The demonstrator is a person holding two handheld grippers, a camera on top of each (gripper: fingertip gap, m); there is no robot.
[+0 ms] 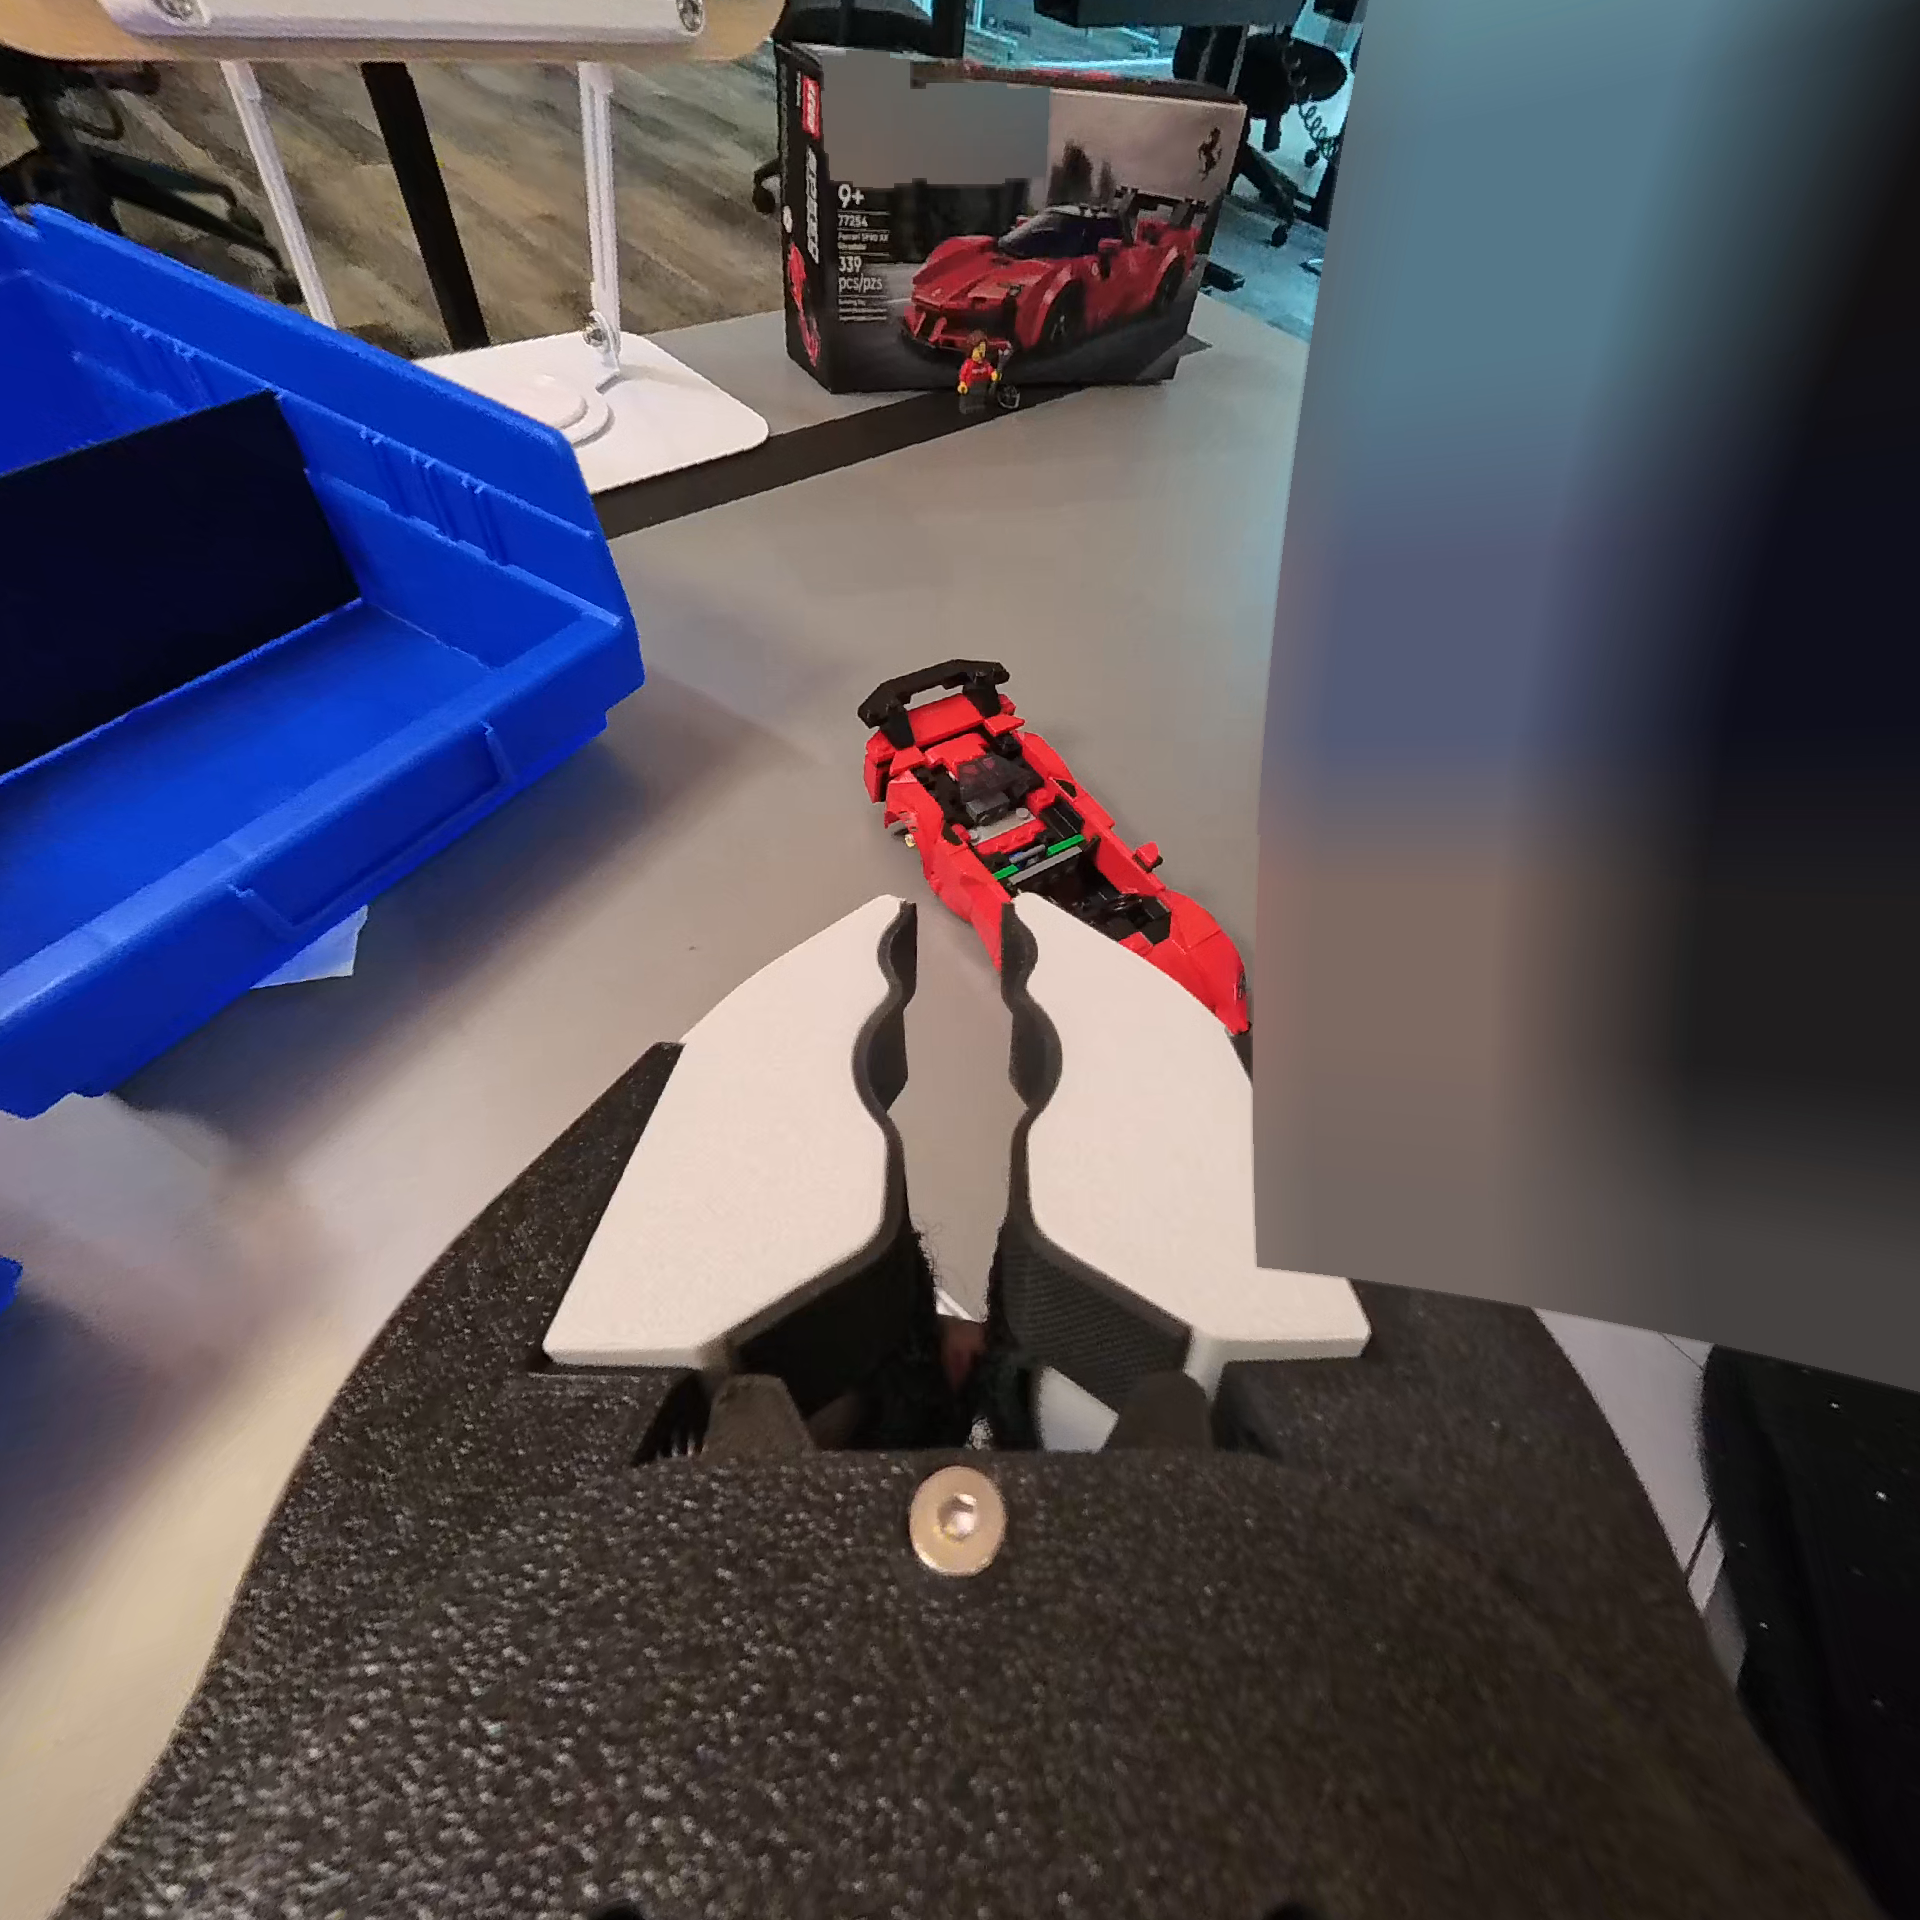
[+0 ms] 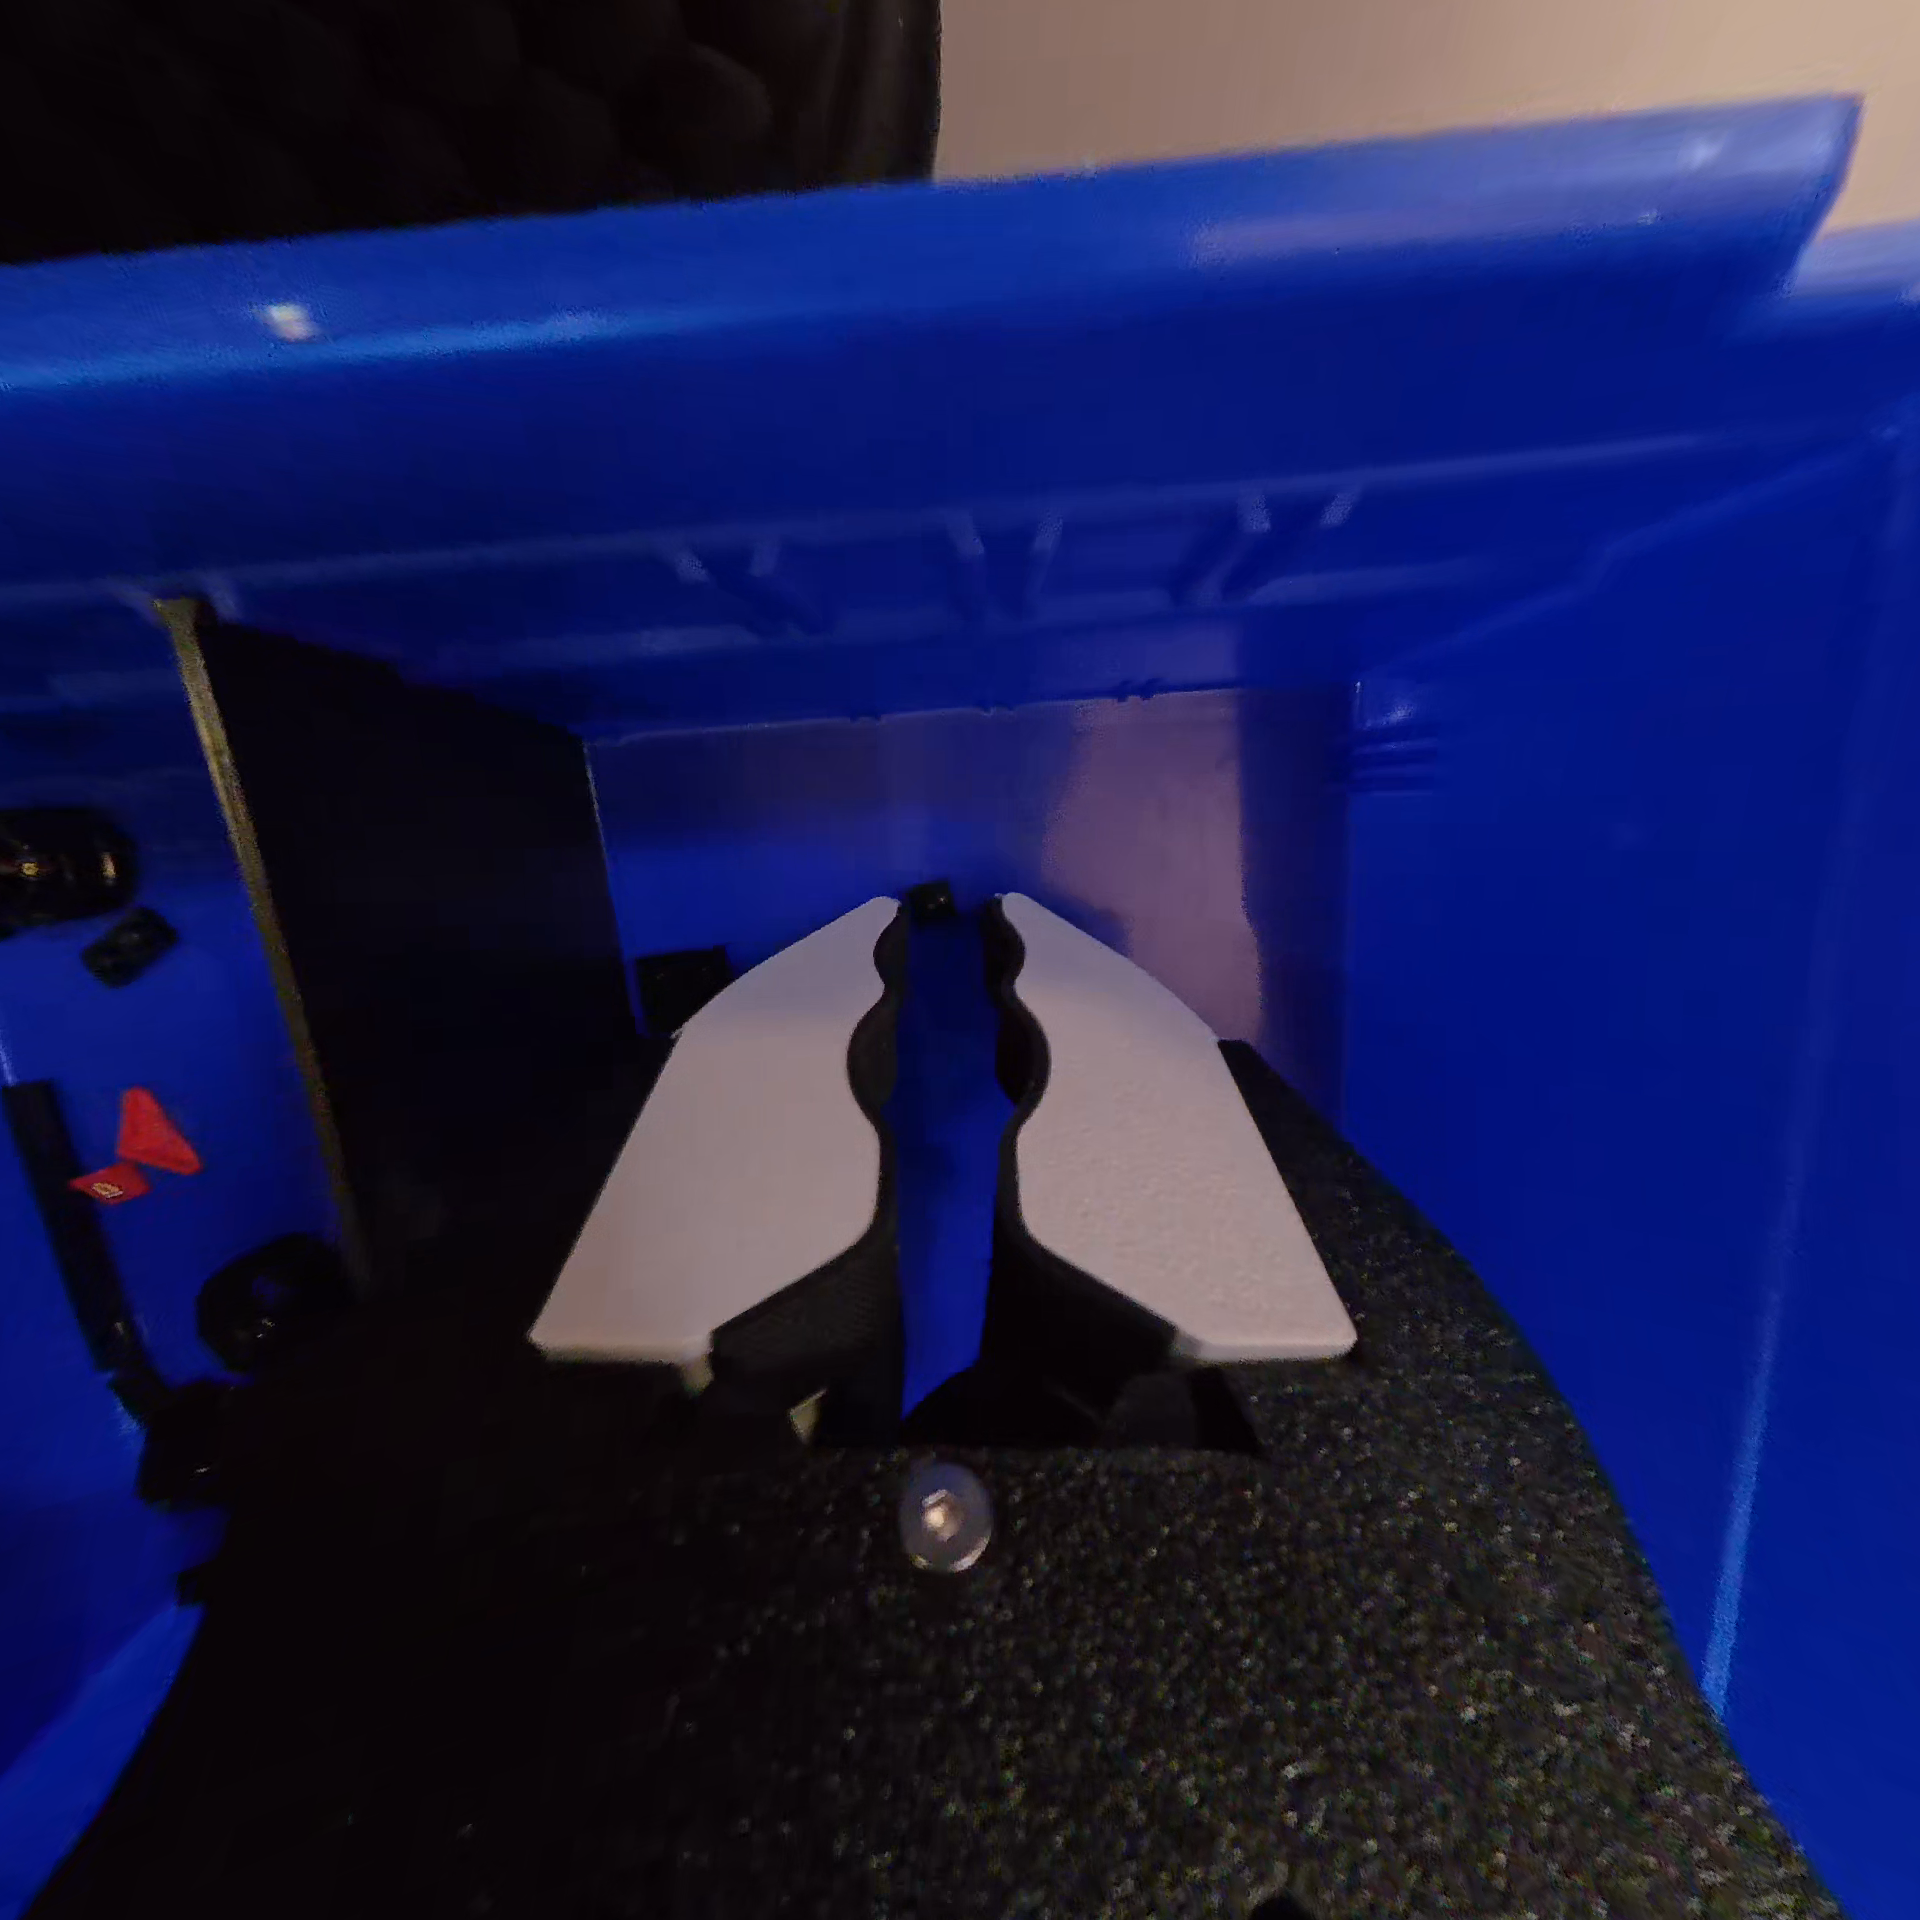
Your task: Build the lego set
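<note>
The left gripper is held low and tilted forward and down, its two white fingers reaching out from a black textured body. Their tips stand a little apart, with a narrow gap running the whole length between the wavy black inner pads, and nothing sits in that gap. The right gripper is pitched forward in much the same way, white fingers on the same black body with a bright screw at its middle. Its jaws are likewise slightly parted, tips close but not touching. Whether anything is pinched at the very tips is too dim to tell.
</note>
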